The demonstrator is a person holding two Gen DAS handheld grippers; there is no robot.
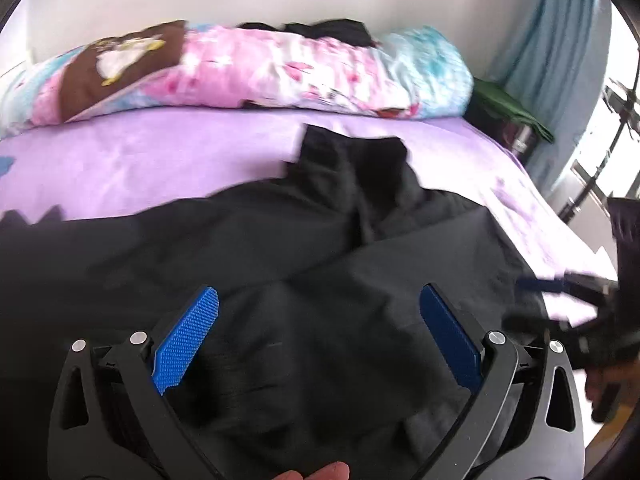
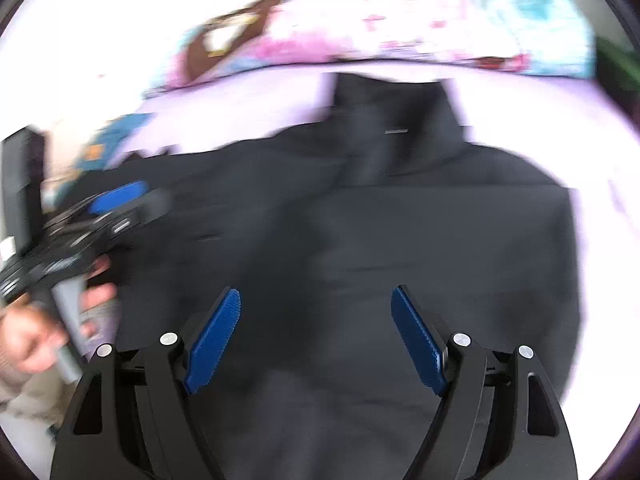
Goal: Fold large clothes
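Observation:
A large black garment (image 1: 328, 280) lies spread over the lilac bed sheet (image 1: 140, 164), with a folded part reaching toward the far side. My left gripper (image 1: 318, 300) hovers over its near part, blue pads wide apart and nothing between them. In the right wrist view the same black garment (image 2: 380, 240) fills the middle, and my right gripper (image 2: 316, 300) stands open above it, pads clear of the cloth. The other gripper shows blurred at each view's edge: the right one (image 1: 560, 292) in the left view, the left one (image 2: 116, 196) in the right view, held by a hand (image 2: 32, 336).
A rolled pink and blue floral quilt (image 1: 280, 68) lies along the wall at the far side of the bed. A blue curtain (image 1: 560, 48) and a dark green thing (image 1: 508, 108) stand at the right, by a bright window. Bare lilac sheet shows left and right of the garment.

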